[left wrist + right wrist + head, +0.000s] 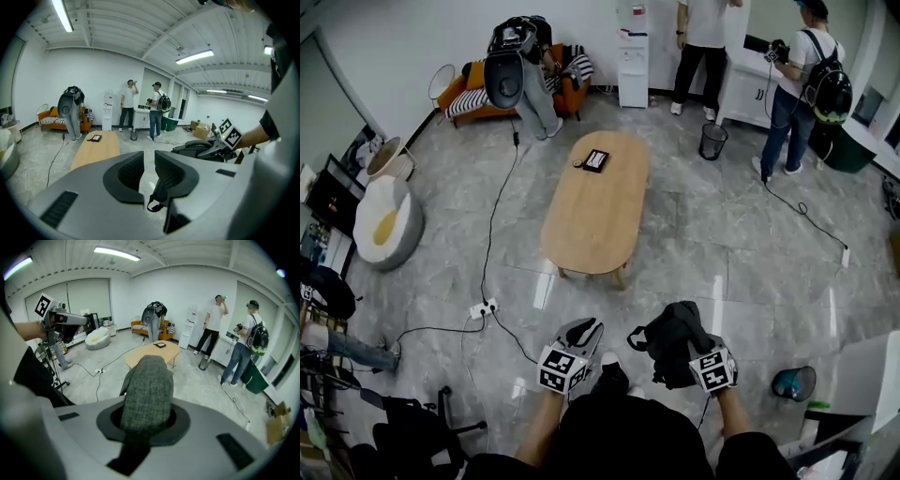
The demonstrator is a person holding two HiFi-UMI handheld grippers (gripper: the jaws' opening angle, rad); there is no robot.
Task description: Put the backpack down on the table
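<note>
The black backpack hangs close in front of me, above the floor and well short of the oval wooden table. My right gripper is shut on its top; in the right gripper view a grey woven part of the backpack fills the jaws of that gripper. My left gripper is beside the bag, apart from it. Its jaws stand a narrow gap apart with floor showing through. A thin black strap loop shows low behind them; I cannot tell whether it touches them.
A black flat device lies at the table's far end. A power strip with cables lies on the floor to the left. A person stands by the orange sofa; two people stand at the back right near a bin.
</note>
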